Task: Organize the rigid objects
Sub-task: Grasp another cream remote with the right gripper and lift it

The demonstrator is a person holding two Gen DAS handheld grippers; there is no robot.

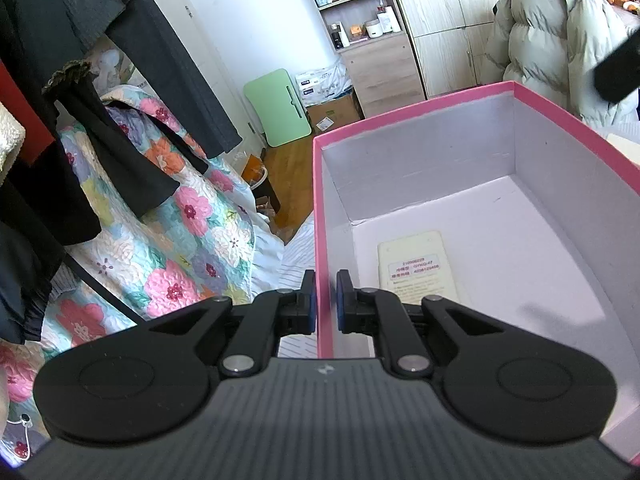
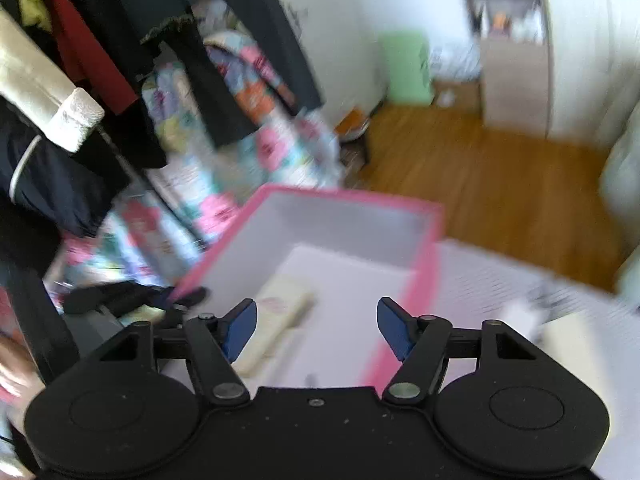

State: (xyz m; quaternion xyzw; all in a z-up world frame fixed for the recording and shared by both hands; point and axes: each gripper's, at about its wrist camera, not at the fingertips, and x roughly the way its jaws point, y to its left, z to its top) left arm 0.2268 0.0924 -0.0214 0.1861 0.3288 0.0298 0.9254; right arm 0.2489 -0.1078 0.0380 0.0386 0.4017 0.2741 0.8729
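Note:
A pink box [image 1: 412, 112] with a white inside sits on the bed. My left gripper [image 1: 325, 300] is shut on its left wall, one finger outside and one inside. A cream remote control [image 1: 416, 268] lies face down on the box floor, label up. In the blurred right wrist view my right gripper [image 2: 316, 328] is open and empty above the pink box [image 2: 424, 280], with the remote control [image 2: 276, 320] just past its left fingertip. My left gripper shows as a dark blur at the box's left wall [image 2: 132, 296].
A floral quilt [image 1: 180, 220] and hanging dark clothes [image 1: 120, 80] are to the left. A green folding table [image 1: 280, 108], shelves [image 1: 360, 8] and a wardrobe stand across the wooden floor [image 2: 500, 184]. A puffy coat [image 1: 560, 40] hangs at the right. A pale object [image 2: 568, 344] lies right of the box.

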